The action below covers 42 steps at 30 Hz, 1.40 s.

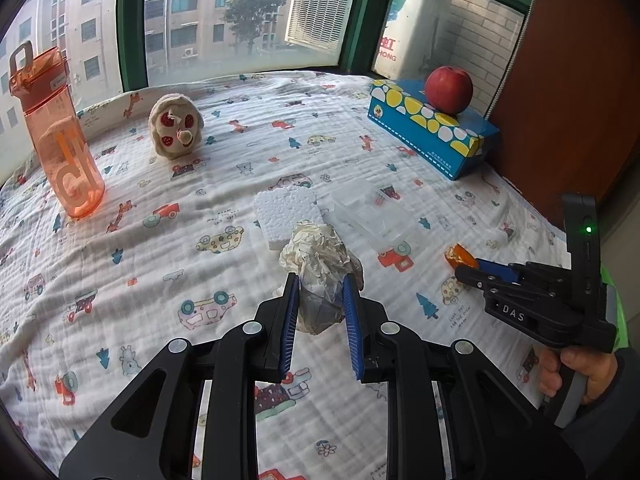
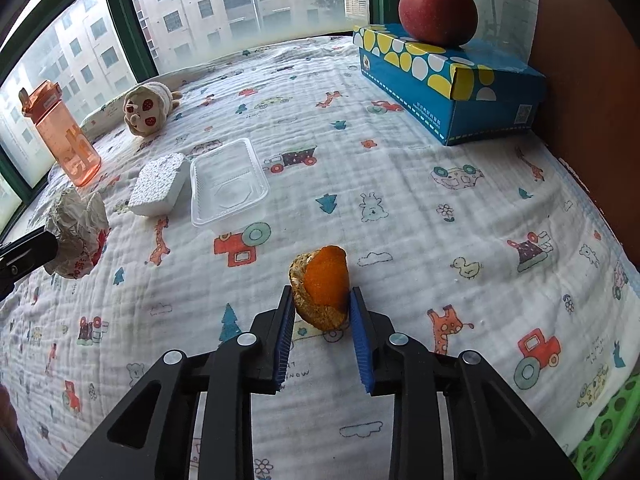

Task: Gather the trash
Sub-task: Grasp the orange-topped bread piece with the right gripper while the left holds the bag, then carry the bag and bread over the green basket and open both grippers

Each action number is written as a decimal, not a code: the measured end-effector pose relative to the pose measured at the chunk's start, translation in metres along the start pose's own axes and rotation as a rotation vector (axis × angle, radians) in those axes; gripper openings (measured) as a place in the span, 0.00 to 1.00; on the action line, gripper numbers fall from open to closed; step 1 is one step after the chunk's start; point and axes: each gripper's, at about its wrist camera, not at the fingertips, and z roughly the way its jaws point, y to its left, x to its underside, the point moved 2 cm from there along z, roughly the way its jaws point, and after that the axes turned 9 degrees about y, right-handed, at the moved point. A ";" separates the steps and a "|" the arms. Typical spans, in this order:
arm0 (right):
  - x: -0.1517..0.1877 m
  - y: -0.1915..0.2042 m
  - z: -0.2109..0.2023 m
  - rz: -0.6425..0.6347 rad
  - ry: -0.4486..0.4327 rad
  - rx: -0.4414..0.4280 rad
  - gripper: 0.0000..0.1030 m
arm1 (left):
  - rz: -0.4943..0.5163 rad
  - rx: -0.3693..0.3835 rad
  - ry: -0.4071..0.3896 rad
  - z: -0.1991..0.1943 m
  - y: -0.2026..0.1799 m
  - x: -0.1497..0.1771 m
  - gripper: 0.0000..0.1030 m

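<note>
My left gripper (image 1: pixel 320 282) is shut on a crumpled paper wrapper (image 1: pixel 316 256), held just above the printed blanket; the wrapper also shows in the right wrist view (image 2: pixel 76 228). My right gripper (image 2: pixel 320 294) is shut on a piece of orange peel (image 2: pixel 322 284); in the left wrist view the right gripper (image 1: pixel 466 266) holds the peel (image 1: pixel 460 255) at the right. A white foam block (image 1: pixel 286 212) (image 2: pixel 160 188) and a clear plastic tray (image 1: pixel 374 212) (image 2: pixel 226 184) lie on the blanket past the wrapper.
An orange water bottle (image 1: pixel 60 136) stands far left. A plush toy (image 1: pixel 174 126) lies near the window. A red apple (image 1: pixel 448 90) sits on a blue tissue box (image 1: pixel 432 130) at the right by a brown wall. A green basket (image 2: pixel 612 432) edge shows bottom right.
</note>
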 end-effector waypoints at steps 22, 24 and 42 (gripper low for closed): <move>0.085 -0.026 -0.120 0.071 -0.124 0.012 0.24 | 0.114 0.094 -0.043 -0.045 -0.093 0.030 0.21; 0.094 -0.034 -0.131 0.088 -0.136 0.020 0.24 | 0.127 0.108 -0.043 -0.047 -0.105 0.033 0.21; 0.171 -0.117 -0.193 0.252 -0.183 0.138 0.24 | 0.274 0.233 -0.046 -0.064 -0.213 0.053 0.21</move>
